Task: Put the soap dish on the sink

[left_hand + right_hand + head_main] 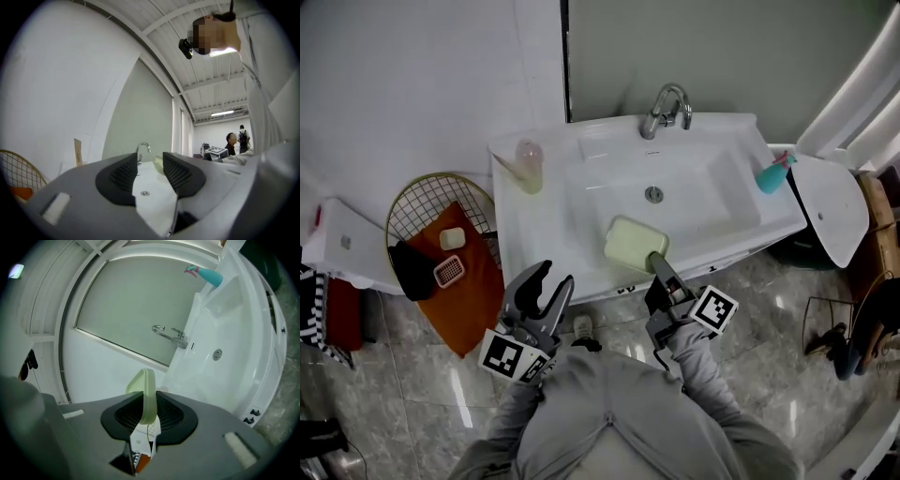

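The white sink [534,234] carries a tap [667,108] at its back edge, a cup [529,167] near its back left corner and a teal bottle [772,175] at its right edge. A wire basket [412,202] stands on the floor [769,309] at its left. The left gripper [548,286] hangs off the front edge, jaws spread, nothing between them. The right gripper [654,261] has its jaws pinching a pale green soap dish [633,242] by its rim, over the sink's front edge. Whether the dish touches the sink cannot be told.

Pale green, rounded-rectangular soap dish [634,243] at centre frame, over the front ledge of the white sink [727,141], its near edge pinched in the right claw [657,263].
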Demonstrator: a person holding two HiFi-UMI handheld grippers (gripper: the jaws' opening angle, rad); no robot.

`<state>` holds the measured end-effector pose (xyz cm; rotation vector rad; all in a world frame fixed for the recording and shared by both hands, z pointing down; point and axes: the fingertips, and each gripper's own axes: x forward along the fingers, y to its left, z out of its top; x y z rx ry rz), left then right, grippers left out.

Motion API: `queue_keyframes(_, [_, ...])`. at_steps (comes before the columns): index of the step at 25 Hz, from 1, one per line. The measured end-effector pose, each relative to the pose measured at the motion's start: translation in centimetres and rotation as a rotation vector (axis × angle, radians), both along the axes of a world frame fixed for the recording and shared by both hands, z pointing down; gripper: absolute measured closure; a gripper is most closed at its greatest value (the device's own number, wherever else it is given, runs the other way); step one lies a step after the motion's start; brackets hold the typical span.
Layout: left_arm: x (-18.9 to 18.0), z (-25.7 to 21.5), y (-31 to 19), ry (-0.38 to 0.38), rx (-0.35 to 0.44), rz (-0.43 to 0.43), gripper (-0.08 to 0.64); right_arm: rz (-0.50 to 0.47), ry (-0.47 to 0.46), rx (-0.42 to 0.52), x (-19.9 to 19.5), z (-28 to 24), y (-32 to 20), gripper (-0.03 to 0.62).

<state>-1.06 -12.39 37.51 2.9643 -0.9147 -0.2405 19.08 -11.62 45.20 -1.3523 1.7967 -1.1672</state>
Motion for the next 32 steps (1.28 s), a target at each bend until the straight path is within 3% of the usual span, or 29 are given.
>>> queue_keyframes(8, [-1.5, -0.3, -7.0, 0.021, 0.006, 0.01, 0.38, 0.052, 0.061, -0.037, 0.9, -0.1, -8.8, 0.537])
queue_keyframes(18, [-2.9, 0.6, -11.6, 0.024, -0.025, -0.039, 0.38, 0.006, 0.089, -0.054, 0.5, 0.4, -16.7, 0.537])
queue_keyframes(32, [-2.7, 1.2, -15.5, 0.006, -0.052, -0.212, 0.38, -0.09, 0.183, -0.131, 4.1, 4.6, -28.3, 0.537])
